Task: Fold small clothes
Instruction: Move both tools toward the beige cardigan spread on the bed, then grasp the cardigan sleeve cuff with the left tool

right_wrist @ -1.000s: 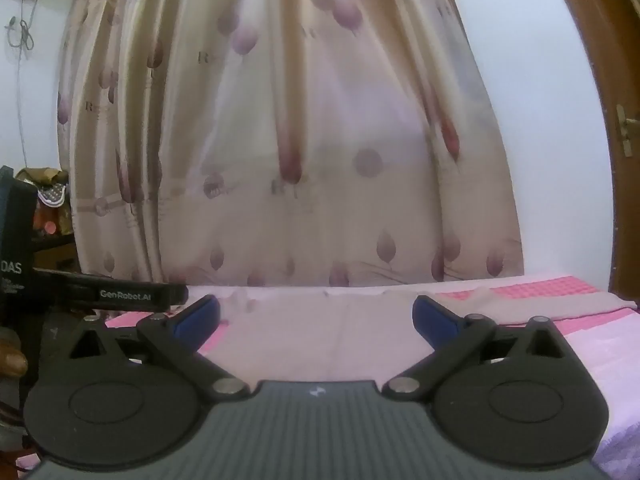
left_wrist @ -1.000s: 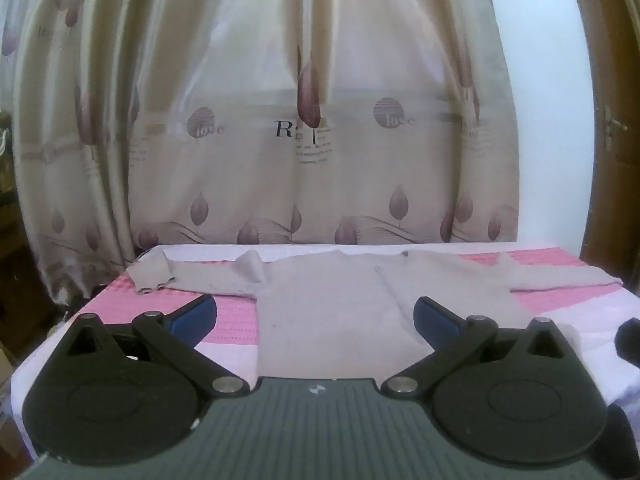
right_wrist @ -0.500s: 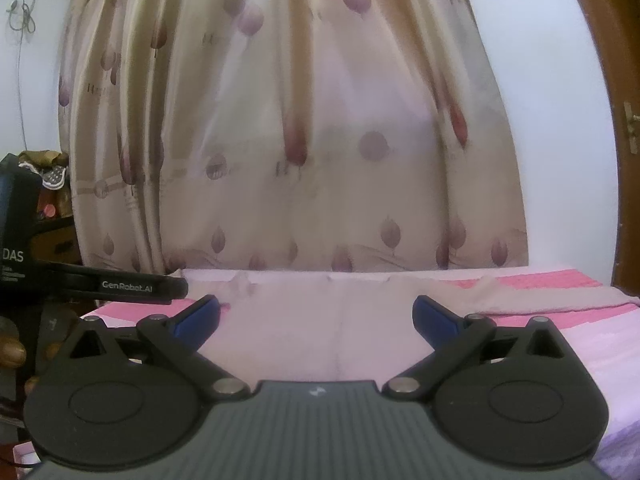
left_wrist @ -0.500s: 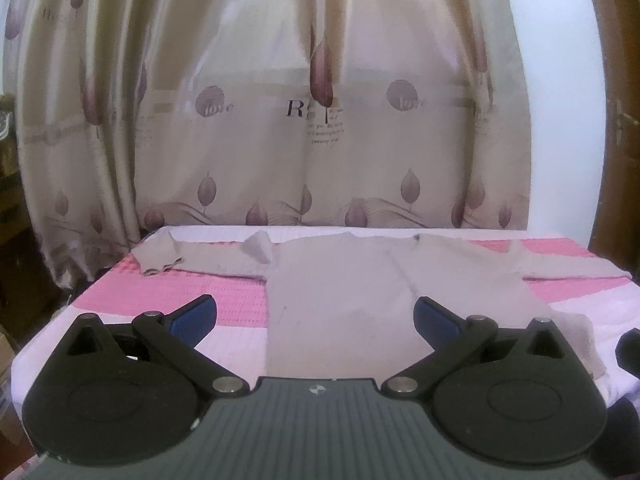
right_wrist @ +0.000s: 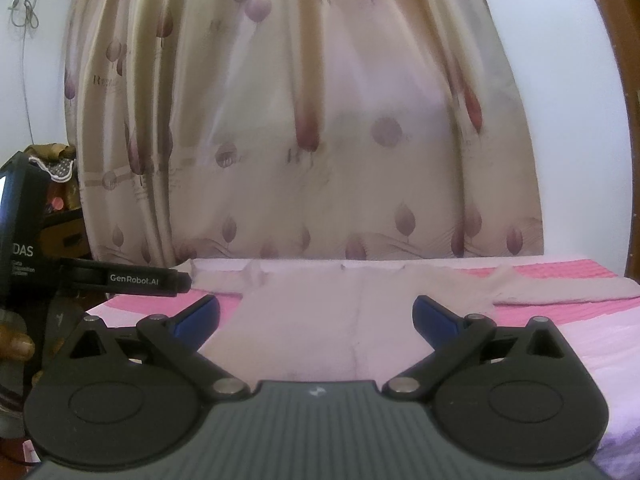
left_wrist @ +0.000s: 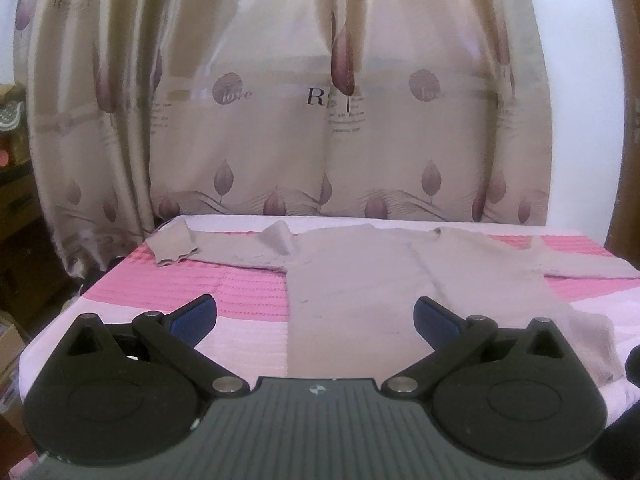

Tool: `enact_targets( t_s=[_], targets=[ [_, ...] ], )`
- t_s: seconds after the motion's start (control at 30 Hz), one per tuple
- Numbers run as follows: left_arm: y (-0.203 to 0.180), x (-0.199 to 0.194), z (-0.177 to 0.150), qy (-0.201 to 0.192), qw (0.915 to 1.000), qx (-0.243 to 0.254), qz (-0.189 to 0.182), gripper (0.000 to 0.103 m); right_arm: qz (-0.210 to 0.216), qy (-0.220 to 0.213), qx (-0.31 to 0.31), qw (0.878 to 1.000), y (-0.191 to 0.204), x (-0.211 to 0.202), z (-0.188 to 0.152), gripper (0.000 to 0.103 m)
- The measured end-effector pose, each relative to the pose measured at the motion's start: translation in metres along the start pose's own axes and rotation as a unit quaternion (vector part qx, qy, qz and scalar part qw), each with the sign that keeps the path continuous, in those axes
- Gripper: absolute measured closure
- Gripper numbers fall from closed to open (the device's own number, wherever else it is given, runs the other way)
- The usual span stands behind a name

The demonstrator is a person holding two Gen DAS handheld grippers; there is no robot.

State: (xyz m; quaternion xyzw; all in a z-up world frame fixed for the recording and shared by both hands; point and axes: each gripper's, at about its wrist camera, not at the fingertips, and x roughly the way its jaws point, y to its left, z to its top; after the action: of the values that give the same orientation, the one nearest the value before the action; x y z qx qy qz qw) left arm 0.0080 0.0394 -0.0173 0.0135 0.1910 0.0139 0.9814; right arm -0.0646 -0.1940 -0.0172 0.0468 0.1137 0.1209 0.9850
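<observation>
Pink bedspread (left_wrist: 224,280), beige sweater (left_wrist: 360,280) flat (near hem hidden), left gripper (left_wrist: 316,316) and right gripper (right_wrist: 316,316) spread, empty.

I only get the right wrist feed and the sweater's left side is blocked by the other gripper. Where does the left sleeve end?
Observer: The left sleeve lies stretched out flat, its cuff near the bed's far left corner.
Operator: Is the left gripper holding anything?
Observer: No. The left gripper is open, above the sweater's near hem.
Operator: Anything folded on that side?
Observer: A small flap stands up near the left shoulder.
</observation>
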Motion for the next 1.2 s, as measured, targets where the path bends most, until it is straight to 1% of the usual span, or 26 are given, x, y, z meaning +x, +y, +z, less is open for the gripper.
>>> enact_targets(
  t_s=[0.43, 0.67, 0.73, 0.83, 0.87, 0.9, 0.97, 1.0, 1.07, 1.1, 1.13, 1.2],
  targets=[
    [0.01, 0.035, -0.003, 0.034, 0.9992, -0.005, 0.023, 0.0, 0.011, 0.025, 0.005, 1.0, 0.0, 0.028, 0.0, 0.0],
    [0.023, 0.069, -0.006, 0.054, 0.9976, 0.003, 0.042, 0.0, 0.017, 0.052, 0.007, 0.998, 0.001, 0.057, -0.003, 0.0],
    [0.034, 0.084, -0.008, 0.052, 0.9968, 0.016, 0.058, 0.0, 0.02, 0.065, 0.007, 0.998, 0.0, 0.069, -0.004, 0.0],
    [0.063, 0.115, -0.009, 0.034, 0.9955, 0.043, 0.077, 0.0, 0.025, 0.08, 0.008, 0.996, -0.004, 0.086, -0.006, 0.0],
    [0.073, 0.127, -0.01, 0.028, 0.9942, 0.053, 0.089, 0.0, 0.024, 0.085, 0.008, 0.996, -0.005, 0.091, -0.008, 0.0],
    [0.087, 0.142, -0.01, 0.022, 0.9917, 0.067, 0.108, 0.001, 0.024, 0.091, 0.01, 0.996, -0.007, 0.096, -0.009, 0.0],
    [0.109, 0.168, -0.01, 0.01, 0.9867, 0.094, 0.132, 0.003, 0.025, 0.104, 0.018, 0.994, -0.011, 0.107, -0.012, 0.0],
    [0.121, 0.183, -0.011, 0.004, 0.9833, 0.112, 0.143, 0.006, 0.025, 0.111, 0.022, 0.993, -0.013, 0.113, -0.014, 0.0],
    [0.139, 0.21, -0.008, 0.006, 0.9758, 0.148, 0.16, 0.016, 0.023, 0.126, 0.028, 0.991, -0.016, 0.124, -0.019, 0.0],
    [0.149, 0.227, -0.005, 0.009, 0.9714, 0.164, 0.171, 0.022, 0.023, 0.134, 0.031, 0.99, -0.017, 0.13, -0.022, 0.0],
    [0.157, 0.24, -0.001, 0.01, 0.9699, 0.17, 0.174, 0.026, 0.022, 0.142, 0.034, 0.989, -0.019, 0.136, -0.026, 0.0],
    [0.17, 0.261, 0.007, 0.006, 0.9702, 0.172, 0.171, 0.028, 0.021, 0.156, 0.039, 0.987, -0.02, 0.145, -0.031, 0.0]
  ],
)
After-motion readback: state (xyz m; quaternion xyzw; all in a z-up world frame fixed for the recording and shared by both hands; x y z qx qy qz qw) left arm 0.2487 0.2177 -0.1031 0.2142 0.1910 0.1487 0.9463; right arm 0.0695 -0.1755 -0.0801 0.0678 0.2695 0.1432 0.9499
